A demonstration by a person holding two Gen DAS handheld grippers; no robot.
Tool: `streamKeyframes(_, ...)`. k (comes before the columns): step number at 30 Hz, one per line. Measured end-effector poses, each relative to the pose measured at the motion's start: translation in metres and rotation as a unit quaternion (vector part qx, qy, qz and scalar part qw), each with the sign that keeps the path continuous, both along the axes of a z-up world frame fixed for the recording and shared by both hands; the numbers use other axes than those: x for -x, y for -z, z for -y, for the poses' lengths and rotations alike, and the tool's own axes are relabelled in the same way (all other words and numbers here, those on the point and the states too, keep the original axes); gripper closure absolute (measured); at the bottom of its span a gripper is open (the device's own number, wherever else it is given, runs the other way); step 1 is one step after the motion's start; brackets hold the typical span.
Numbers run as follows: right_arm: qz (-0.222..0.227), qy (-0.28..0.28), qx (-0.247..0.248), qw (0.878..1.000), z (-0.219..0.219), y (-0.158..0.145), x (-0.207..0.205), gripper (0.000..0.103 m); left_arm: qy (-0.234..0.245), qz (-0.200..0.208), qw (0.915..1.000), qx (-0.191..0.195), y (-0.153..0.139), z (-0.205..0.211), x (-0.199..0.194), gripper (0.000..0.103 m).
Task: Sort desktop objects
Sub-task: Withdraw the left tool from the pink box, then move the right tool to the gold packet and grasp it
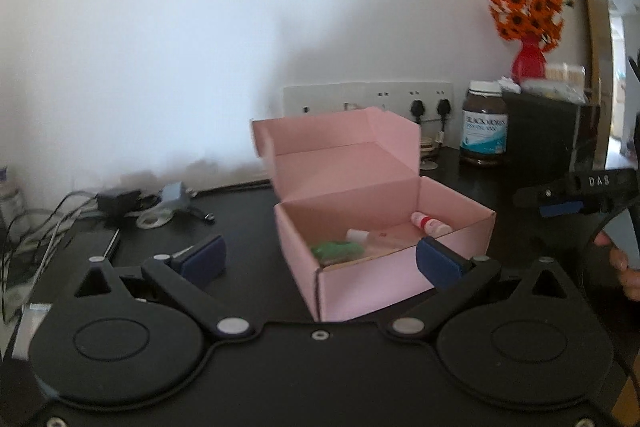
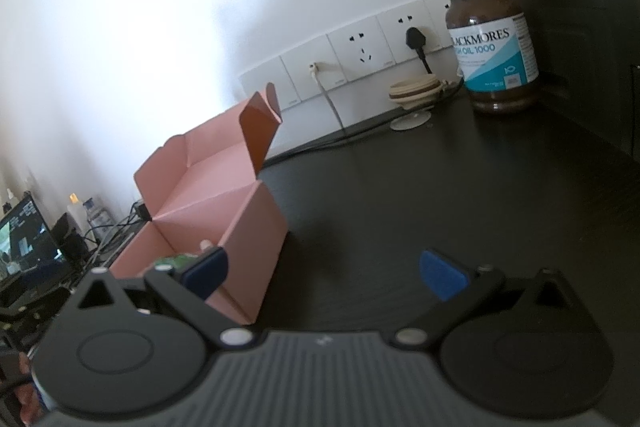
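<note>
An open pink cardboard box (image 1: 452, 227) stands on the dark desk, its lid upright. Inside lie a green item (image 1: 334, 250), a clear bottle with a white cap (image 1: 370, 239) and a white tube with a red band (image 1: 430, 223). My left gripper (image 1: 320, 261) is open wide just in front of the box's near corner, with nothing held. In the right wrist view the same box (image 2: 240, 223) sits to the left. My right gripper (image 2: 324, 275) is open over bare desk beside it, with nothing between its pads.
A brown fish-oil bottle (image 2: 492, 43) stands at the back right beside a black block (image 2: 592, 47). Wall sockets (image 2: 352, 59) with plugs run behind. Cables and adapters (image 1: 120, 207) clutter the back left, a laptop (image 2: 24, 247) further left. A red vase of orange flowers (image 1: 528, 59) stands behind.
</note>
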State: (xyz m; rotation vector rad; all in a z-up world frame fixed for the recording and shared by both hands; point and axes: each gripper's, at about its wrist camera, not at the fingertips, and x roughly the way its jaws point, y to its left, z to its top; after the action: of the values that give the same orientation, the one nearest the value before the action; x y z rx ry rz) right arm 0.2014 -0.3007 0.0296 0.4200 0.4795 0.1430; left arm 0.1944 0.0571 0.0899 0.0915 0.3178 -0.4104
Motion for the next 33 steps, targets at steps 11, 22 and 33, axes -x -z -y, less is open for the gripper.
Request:
streamKeyframes(11,-0.006,0.003,0.011,1.000,-0.003,-0.001,-0.001,0.001,-0.034,0.035,0.9974,-0.053,0.008,-0.031,0.019,0.000)
streamKeyframes(22,-0.019,0.006,0.032,0.999,-0.009,0.000,-0.005,0.001,-0.043,0.030,0.9979,-0.038,0.010,-0.076,0.023,0.000)
streamKeyframes(33,-0.034,-0.063,0.119,0.990,-0.046,-0.013,-0.008,0.001,0.018,0.030,0.9992,0.020,0.011,-0.099,0.024,0.000)
